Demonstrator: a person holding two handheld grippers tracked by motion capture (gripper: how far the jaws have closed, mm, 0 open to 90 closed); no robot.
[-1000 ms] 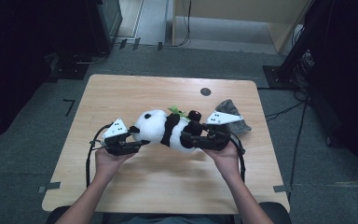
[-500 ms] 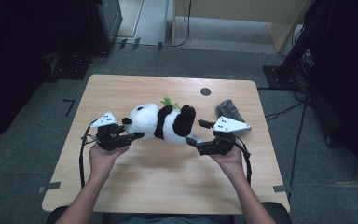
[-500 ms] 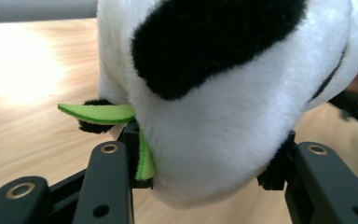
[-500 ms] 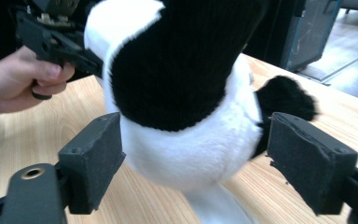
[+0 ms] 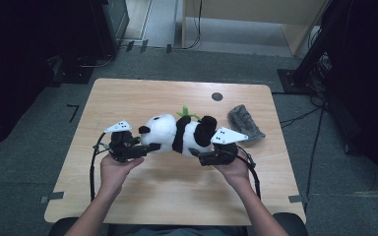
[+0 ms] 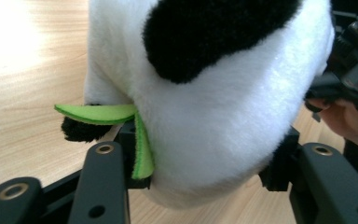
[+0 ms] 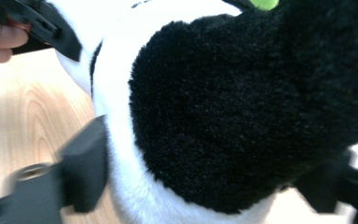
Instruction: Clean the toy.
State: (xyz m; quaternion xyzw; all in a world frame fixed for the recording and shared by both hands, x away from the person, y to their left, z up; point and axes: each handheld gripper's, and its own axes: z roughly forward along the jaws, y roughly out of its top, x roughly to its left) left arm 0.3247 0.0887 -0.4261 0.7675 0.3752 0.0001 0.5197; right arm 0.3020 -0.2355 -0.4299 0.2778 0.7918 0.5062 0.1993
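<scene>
A black-and-white panda plush [image 5: 177, 135] with a green leaf [image 5: 188, 114] lies lengthwise just above the wooden table [image 5: 177, 196], between my two grippers. My left gripper [image 5: 145, 147] is at its head end. In the left gripper view, that gripper [image 6: 205, 163] has its pads against the white fur [image 6: 223, 121] and the green leaf [image 6: 142, 154]; the jaws have just been opening a little, with the plush still between them. My right gripper [image 5: 199, 153] is at the hind end. In the right gripper view, this gripper [image 7: 205, 182] has just been closing on a black furry part [image 7: 242, 107].
A grey furry piece [image 5: 243, 123] lies on the table at the right, just beyond my right gripper. A small black round spot [image 5: 217, 97] sits near the far edge. Cables trail from both grippers toward the person's forearms.
Half a second ago my right gripper stood off to the right, clear of the panda. It has come back in and closed around the hind end. The left gripper has kept its hold on the head.
</scene>
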